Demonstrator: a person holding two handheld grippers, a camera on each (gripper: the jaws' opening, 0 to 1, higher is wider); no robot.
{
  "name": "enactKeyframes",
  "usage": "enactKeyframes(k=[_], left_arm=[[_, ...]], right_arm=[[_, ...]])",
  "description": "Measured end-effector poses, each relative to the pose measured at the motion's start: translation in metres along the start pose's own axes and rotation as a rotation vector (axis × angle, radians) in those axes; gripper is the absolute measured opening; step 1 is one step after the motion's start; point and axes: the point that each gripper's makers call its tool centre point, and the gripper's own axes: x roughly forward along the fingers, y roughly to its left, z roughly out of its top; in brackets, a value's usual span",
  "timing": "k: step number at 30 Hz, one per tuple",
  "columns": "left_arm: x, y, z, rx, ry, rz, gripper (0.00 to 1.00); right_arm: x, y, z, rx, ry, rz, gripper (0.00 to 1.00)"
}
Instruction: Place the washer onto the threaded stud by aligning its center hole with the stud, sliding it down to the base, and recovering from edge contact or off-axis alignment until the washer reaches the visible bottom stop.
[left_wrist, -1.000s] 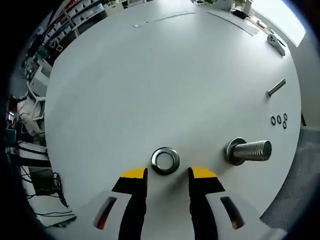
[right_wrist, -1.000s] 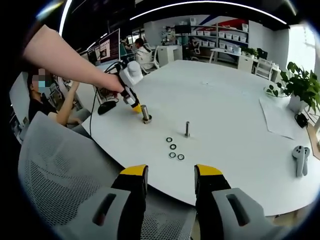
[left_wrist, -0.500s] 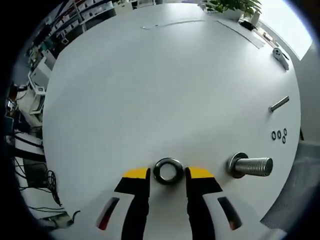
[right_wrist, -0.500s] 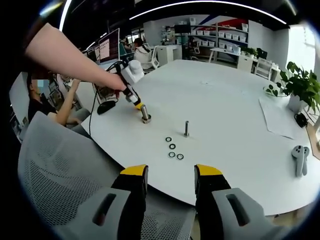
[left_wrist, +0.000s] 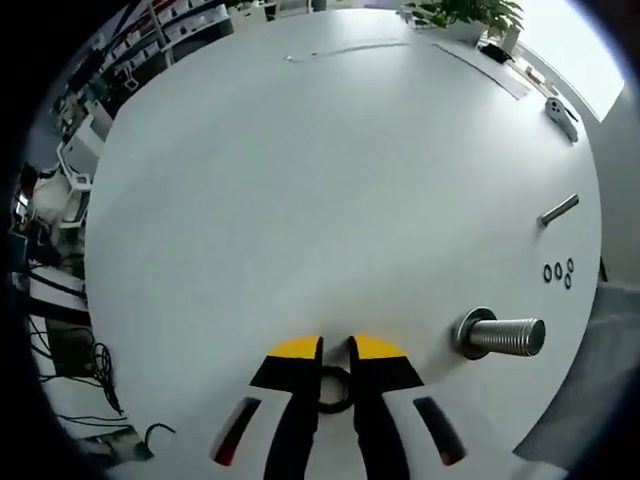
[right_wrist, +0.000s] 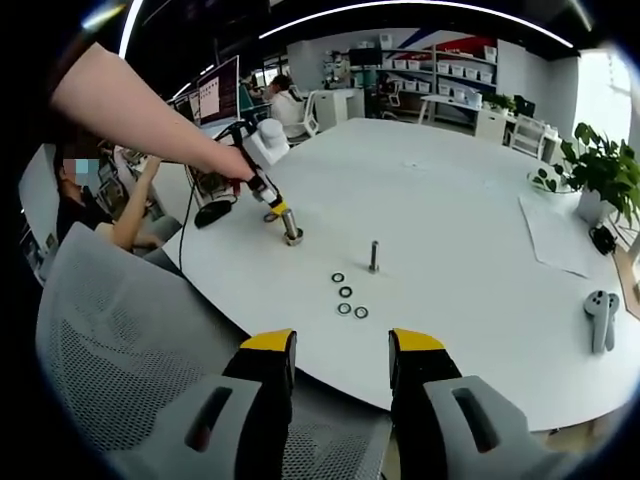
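The washer (left_wrist: 334, 387) is being gripped between the left gripper's (left_wrist: 334, 349) nearly closed jaws, beside the stud (left_wrist: 497, 333). The right gripper (right_wrist: 340, 345) is being held open above a chair (right_wrist: 110, 370).

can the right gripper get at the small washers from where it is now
Probably yes, after a long reach. The right gripper hangs open over a mesh chair, off the table. The small washers lie near that edge, with bare tabletop in between.

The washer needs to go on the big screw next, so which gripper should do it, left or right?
Left. Its fingers are already shut on the washer, close beside the threaded stud. The right gripper is open, hanging off the table edge, far from both.
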Motion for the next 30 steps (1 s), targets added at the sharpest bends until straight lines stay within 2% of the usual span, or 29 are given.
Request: enactKeyframes(k=[2, 6, 16, 22, 26, 30], left_arm=[[-0.001, 0.001, -0.002, 0.033, 0.013, 0.004, 0.11], [-0.006, -0.005, -0.009, -0.008, 0.021, 0.005, 0.15], [-0.011, -0.007, -0.023, 0.005, 0.050, 0.002, 0.27], [-0.012, -0.006, -0.029, 0.016, 0.077, -0.004, 0.30], [-0.019, -0.015, -0.033, 0.023, 0.097, -0.002, 0.30], [-0.017, -0.009, -0.032, 0.024, 0.099, -0.006, 0.29]], right_arm=[[0.000, 0.000, -0.001, -0.004, 0.005, 0.002, 0.39], [0.001, 0.001, -0.001, -0.006, 0.006, 0.005, 0.39], [0.001, 0.001, -0.002, -0.010, 0.009, 0.003, 0.39], [0.001, 0.000, -0.001, -0.012, 0.008, 0.000, 0.39], [0.001, 0.000, -0.002, -0.014, 0.011, -0.001, 0.39], [0.000, -0.001, -0.001, -0.008, 0.010, -0.007, 0.39]])
